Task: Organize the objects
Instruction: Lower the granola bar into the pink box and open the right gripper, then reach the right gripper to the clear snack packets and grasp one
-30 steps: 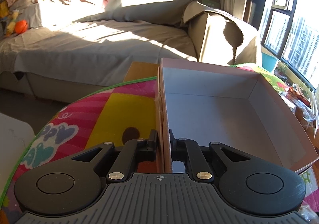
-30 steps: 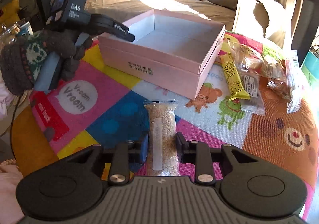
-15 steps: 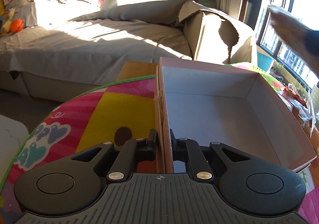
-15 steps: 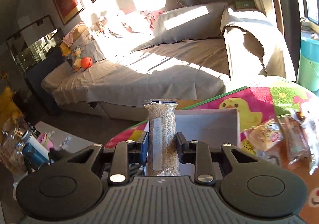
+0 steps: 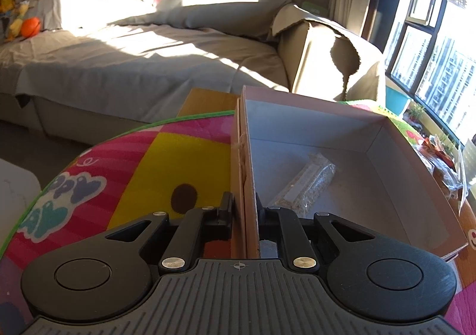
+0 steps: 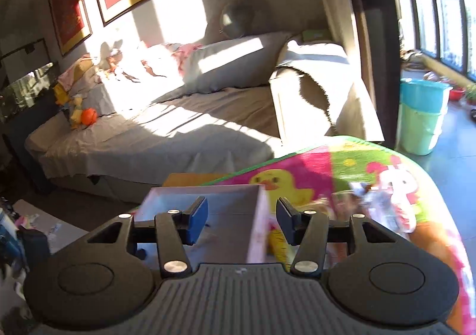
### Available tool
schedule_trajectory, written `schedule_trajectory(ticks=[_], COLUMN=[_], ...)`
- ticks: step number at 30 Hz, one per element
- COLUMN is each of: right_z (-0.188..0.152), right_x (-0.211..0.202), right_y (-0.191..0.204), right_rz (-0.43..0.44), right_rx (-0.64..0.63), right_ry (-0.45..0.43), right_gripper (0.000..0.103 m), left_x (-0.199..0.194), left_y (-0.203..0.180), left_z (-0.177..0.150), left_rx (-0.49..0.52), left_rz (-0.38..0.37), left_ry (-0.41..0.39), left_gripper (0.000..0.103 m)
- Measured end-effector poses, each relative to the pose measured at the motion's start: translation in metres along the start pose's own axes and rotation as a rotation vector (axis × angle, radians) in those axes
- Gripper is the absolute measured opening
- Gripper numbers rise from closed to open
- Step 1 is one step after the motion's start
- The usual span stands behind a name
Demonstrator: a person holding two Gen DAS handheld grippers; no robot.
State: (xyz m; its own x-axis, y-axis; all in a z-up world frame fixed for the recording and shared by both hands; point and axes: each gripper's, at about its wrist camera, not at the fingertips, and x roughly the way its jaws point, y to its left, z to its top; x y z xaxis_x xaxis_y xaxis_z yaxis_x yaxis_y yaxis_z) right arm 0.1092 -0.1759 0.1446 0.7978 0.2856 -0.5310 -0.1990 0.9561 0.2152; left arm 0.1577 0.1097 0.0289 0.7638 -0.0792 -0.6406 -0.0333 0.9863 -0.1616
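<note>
My left gripper (image 5: 244,207) is shut on the near left wall of the pink box (image 5: 395,156), which sits on the colourful play mat (image 5: 166,168). A clear packet of grain snack (image 5: 309,183) lies inside the box on its white floor. My right gripper (image 6: 241,216) is open and empty, held above the box (image 6: 255,233), with its fingers wide apart. Other snack packets (image 5: 440,162) lie on the mat to the right of the box; they show blurred in the right wrist view (image 6: 374,204).
A grey covered sofa (image 5: 148,67) stands beyond the mat, with an orange toy (image 5: 31,26) on it. Stacked blue and green buckets (image 6: 422,117) stand by the window at right. Clutter lies on the floor at left (image 6: 29,233).
My right gripper opened and let go of the grain snack packet, which now lies inside the box. The left gripper stayed shut on the box wall.
</note>
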Motion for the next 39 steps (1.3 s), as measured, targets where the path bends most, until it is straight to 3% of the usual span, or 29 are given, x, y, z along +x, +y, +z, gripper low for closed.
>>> schedule_trajectory(ticks=[5,9,16,18,19,20,21,26,33,39], right_z=[-0.035,-0.062,-0.072,-0.074,-0.074,-0.075,-0.076,-0.093,-0.119,-0.100], right_x=[-0.008,0.013,0.068,0.071,0.069,0.067,0.064,0.029,-0.008,0.011], right_y=[-0.031,-0.027,-0.032,-0.037,-0.038,-0.038,-0.040,-0.055,-0.050,-0.041], right_rz=[-0.100,-0.094,-0.054,-0.012,-0.011,-0.022,-0.031,-0.063,-0.172,-0.062], right_rx=[-0.076,-0.133,-0.074,-0.020,-0.008,-0.009,-0.007,0.021,-0.107,-0.076], right_ry=[0.050,0.124,0.188,0.209,0.212,0.223,0.237,0.265,0.221,0.170], right_gripper=[0.051,0.050,0.046,0.042,0.033,0.018,0.014,0.011,0.012,0.013], left_x=[0.000,0.000,0.000,-0.002,-0.002,-0.002,-0.002,-0.002,-0.001,-0.001], left_y=[0.000,0.000,-0.002,-0.003,-0.004,-0.004,-0.004,-0.004,-0.004,-0.002], left_z=[-0.001,-0.001,-0.001,-0.003,-0.003,-0.003,-0.002,-0.004,-0.003,-0.003], left_rx=[0.004,0.008,0.024,0.028,0.029,0.028,0.027,0.023,0.014,0.014], left_rz=[0.003,0.001,0.009,0.010,0.011,0.011,0.012,0.011,0.015,0.007], left_ry=[0.000,0.010,0.030,0.032,0.033,0.033,0.032,0.028,0.029,0.030], left_gripper=[0.013,0.013,0.013,0.013,0.013,0.013,0.013,0.013,0.013,0.013])
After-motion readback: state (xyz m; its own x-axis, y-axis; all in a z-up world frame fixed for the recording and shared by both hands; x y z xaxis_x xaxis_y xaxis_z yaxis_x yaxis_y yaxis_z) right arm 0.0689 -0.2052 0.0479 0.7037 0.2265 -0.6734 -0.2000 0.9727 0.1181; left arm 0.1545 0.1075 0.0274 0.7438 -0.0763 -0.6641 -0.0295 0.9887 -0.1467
